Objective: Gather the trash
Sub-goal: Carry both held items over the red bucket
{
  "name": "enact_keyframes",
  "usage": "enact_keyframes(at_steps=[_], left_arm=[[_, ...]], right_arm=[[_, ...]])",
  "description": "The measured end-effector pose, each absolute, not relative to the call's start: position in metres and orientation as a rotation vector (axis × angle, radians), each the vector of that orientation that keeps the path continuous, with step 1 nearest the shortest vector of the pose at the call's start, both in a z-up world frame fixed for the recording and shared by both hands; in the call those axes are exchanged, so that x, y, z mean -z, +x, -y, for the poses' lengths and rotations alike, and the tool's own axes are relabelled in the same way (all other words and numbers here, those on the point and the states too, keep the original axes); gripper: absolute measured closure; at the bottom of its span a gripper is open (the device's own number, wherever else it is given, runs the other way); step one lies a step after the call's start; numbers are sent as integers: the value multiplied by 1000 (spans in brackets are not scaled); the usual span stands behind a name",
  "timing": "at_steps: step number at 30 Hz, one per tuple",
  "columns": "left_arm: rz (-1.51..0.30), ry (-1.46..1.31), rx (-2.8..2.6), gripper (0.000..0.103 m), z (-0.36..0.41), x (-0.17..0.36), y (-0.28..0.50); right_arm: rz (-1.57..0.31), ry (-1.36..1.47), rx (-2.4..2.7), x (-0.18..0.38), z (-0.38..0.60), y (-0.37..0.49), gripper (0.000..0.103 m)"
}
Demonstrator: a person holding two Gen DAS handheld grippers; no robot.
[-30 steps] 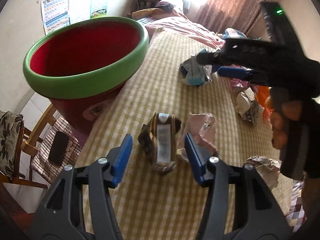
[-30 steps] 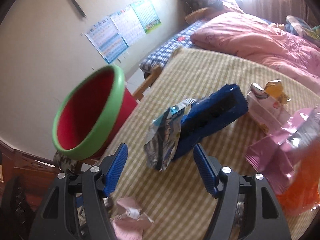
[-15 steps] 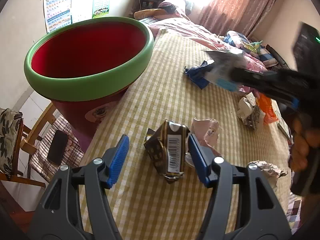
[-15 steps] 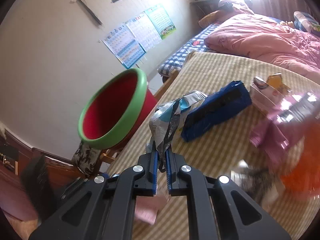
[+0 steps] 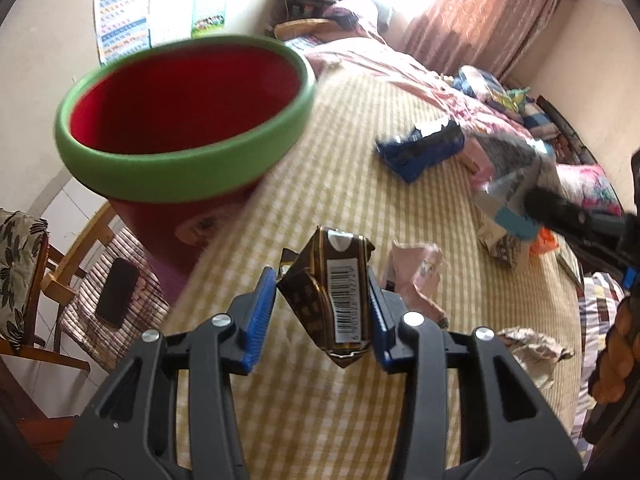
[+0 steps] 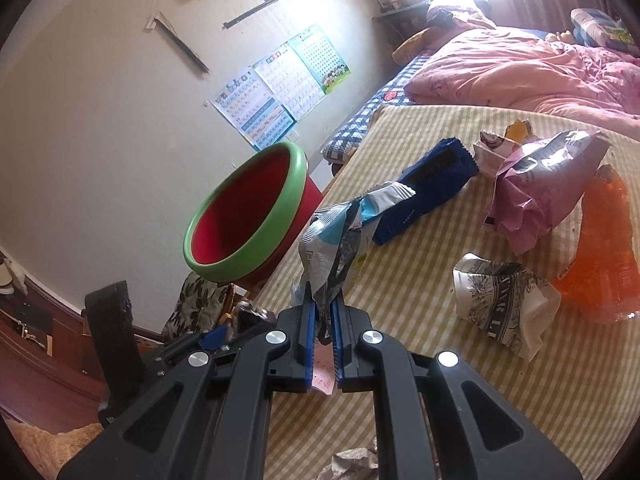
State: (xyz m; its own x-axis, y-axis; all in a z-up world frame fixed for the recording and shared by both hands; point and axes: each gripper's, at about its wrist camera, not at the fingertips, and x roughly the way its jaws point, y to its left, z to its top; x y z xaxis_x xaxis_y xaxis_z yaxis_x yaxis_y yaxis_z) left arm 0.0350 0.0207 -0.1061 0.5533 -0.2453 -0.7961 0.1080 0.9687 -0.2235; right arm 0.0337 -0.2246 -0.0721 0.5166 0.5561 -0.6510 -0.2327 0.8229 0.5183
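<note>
The right hand-held gripper (image 6: 322,322) has lifted one silver wrapper (image 6: 336,248), clamping it tight. The left hand-held gripper (image 5: 322,312), jaws closing, is gripping one brown wrapper (image 5: 332,292) beside one bin (image 5: 180,168).

brown wrapper (image 5: 334,300): glossy foil
bin (image 5: 180,176): smooth matt plastic
worktop (image 5: 320,412): woven checked cloth
paper cup (image 6: 500,300): crumpled printed paper

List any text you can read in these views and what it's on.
None can be read outright.
Brown wrapper: barcode with digits, too blurred.
Wall posters: grids of print, too small.
Blue wrapper: small white print, illegible.
Paper cup: pattern only.
</note>
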Motion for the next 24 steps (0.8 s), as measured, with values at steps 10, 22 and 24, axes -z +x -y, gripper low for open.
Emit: enact_keyframes(at_steps=[10, 22, 24], left_arm=[[-873, -178, 181, 62, -35, 77, 36], [-838, -189, 190, 62, -40, 66, 39], [-838, -192, 188, 62, -42, 66, 40]], right_arm=[[-858, 376, -500, 55, 217, 23, 96], [-851, 360, -504, 53, 205, 28, 96], [-852, 360, -502, 53, 203, 30, 96]])
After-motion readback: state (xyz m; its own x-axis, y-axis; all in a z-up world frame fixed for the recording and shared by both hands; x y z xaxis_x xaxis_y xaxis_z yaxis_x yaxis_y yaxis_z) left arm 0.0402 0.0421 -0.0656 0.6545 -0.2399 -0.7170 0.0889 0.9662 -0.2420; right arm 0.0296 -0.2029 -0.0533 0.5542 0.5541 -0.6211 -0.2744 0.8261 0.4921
